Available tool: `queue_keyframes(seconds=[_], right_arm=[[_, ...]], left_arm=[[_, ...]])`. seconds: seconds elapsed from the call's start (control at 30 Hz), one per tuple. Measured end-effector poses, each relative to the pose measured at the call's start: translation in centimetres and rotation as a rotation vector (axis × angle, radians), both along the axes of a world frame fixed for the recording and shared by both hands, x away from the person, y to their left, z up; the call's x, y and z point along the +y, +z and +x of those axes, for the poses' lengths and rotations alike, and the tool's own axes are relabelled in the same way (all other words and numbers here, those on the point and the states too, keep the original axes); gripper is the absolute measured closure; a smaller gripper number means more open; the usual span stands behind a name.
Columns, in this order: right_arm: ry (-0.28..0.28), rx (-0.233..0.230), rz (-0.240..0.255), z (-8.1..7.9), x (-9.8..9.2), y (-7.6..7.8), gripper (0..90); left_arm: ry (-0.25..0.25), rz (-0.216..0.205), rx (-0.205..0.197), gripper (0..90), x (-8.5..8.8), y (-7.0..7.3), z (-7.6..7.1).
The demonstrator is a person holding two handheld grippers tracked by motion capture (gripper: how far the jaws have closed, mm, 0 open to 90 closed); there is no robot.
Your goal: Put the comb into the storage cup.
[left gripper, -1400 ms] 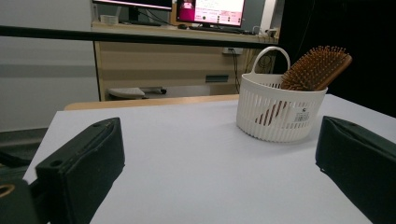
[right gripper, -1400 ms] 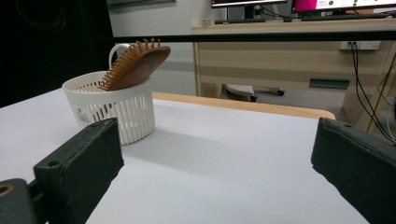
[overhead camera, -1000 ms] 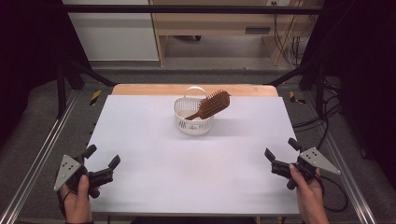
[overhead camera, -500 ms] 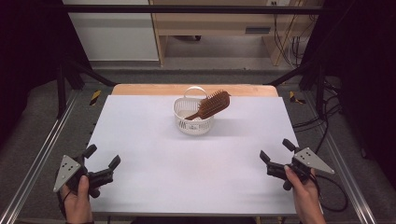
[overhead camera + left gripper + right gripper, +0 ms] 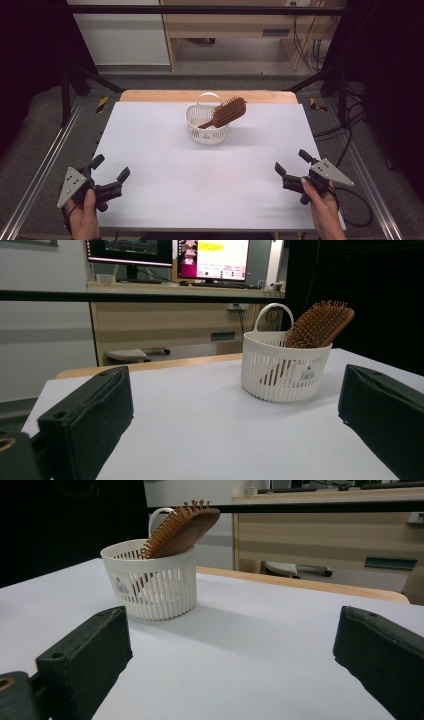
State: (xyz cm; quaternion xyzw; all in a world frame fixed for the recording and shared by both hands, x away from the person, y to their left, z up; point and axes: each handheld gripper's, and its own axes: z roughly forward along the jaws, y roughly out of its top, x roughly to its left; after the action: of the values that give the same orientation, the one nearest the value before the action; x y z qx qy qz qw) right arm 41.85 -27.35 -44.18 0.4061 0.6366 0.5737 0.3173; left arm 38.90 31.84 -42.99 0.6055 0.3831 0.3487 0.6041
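Covering most of the high view, the white table [image 5: 165, 170] carries a white slotted basket [image 5: 207, 131] at upper centre. A wooden hairbrush [image 5: 227, 112] stands tilted in the basket, handle down, bristle head leaning over the rim. The left gripper [image 5: 108, 175] sits at lower left and the right gripper [image 5: 291, 162] at lower right, both with jaws wide, empty, well apart from the basket.

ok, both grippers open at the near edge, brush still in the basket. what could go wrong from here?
1. The hairbrush leans with its head over the rim of the white basket; pulling it at an angle could tip the light-looking basket.
2. Its bristle side is uneven, so a grip on the head may slip.
3. The left gripper and right gripper could crowd each other at the basket.
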Motion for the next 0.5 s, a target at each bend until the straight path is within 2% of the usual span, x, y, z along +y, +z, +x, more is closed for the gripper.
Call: queue_keyframes(seconds=[0.5], right_arm=[[0.043, 0.013, -0.016, 0.2, 1.2, -0.4, 2.2]], left_arm=[[-0.023, 0.011, -0.011, 1.0, -0.7, 0.1, -0.1]])
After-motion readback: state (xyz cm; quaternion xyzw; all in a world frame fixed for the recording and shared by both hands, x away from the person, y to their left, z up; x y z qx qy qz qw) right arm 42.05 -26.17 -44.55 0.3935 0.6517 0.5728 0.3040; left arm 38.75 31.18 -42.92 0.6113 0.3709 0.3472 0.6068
